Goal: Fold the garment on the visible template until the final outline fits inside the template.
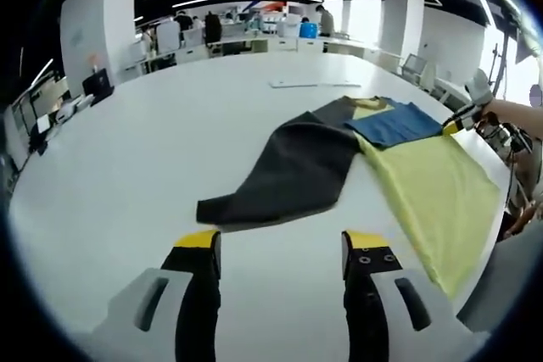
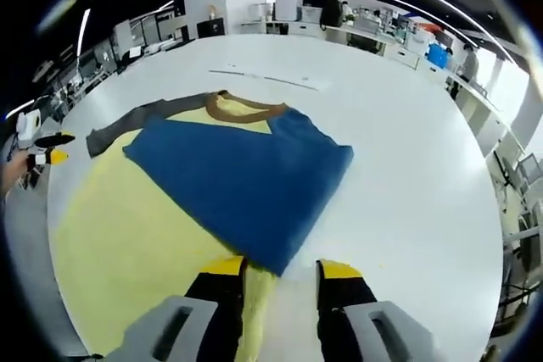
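Garment first: your colour-block shirt [image 2: 212, 201] lies flat on the white table [image 2: 407, 175], its yellow body spread toward the table's near edge in the right gripper view and a brown collar [image 2: 246, 108] at the far end. One blue sleeve [image 2: 246, 180] is folded across the yellow panel, its cuff corner ending just in front of your right gripper [image 2: 277, 270]. That gripper's yellow-tipped jaws stand apart, one over the yellow cloth and one over bare table, with nothing pinched between them.

In the left gripper view the same shirt [image 1: 399, 167] sits to the right of centre, and its dark grey sleeve [image 1: 288, 175] stretches out across the table toward you, the cuff lying just ahead of your left gripper [image 1: 282, 253]. Those jaws are spread too, both hovering over bare tabletop and holding nothing.

Your right gripper [image 1: 462, 120] shows at the far right edge of that view, beside the blue sleeve [image 1: 394, 125]; your left gripper [image 2: 47, 148] shows small at the left edge of the right gripper view, near the grey sleeve's [image 2: 127, 129] end.

A thin flat sheet [image 1: 314, 84] lies on the table beyond the shirt, apart from it. You cannot tell from either view where any template outline runs. Desks, chairs and people stand in the office behind the table.
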The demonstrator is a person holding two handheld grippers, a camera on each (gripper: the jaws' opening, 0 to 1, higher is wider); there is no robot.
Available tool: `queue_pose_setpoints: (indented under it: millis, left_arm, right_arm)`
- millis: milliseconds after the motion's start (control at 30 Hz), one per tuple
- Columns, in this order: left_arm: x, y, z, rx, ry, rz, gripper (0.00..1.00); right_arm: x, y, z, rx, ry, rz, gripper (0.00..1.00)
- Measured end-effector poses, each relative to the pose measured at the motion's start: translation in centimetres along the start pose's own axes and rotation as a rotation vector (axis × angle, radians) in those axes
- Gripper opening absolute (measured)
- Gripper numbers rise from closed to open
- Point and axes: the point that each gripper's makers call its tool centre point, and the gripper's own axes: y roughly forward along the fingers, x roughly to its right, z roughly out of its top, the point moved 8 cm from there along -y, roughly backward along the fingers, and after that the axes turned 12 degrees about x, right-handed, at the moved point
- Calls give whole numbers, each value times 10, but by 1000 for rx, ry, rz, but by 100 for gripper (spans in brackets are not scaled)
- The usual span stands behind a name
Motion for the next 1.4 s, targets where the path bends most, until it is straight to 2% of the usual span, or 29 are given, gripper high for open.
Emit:
queue_pose_setpoints:
  millis: [67,300,600,633,800,967,1133,1200,1400]
  left_arm:
    - [1,0,0,-1,-4,2,52]
    - [-2,4,-2,-6,-21,36,45]
    - [-13,11,-11,-27,-22,85,37]
    - [-18,11,-12,-31,-16,107,35]
    - [-31,15,-6,-7,12,133,33]
    - [-42,19,-5,-17,56,149,29]
    - [-54,18,-5,-21,37,195,20]
    - [-56,20,-5,-19,67,187,19]
    - [-66,23,-2,-14,38,191,17]
  right_arm:
    - [-4,-3,6,41,14,24,54]
    - [-26,-20,27,136,-19,81,78]
    - [-43,-37,41,192,-26,125,94]
    - [-45,-39,42,198,-30,134,95]
    - [-54,-50,47,226,-41,165,99]
    - [-63,-59,49,219,-64,206,99]
    - [-69,-67,48,221,-71,218,99]
    - [-70,-69,47,218,-76,222,99]
    - [-78,-79,45,221,-82,230,99]
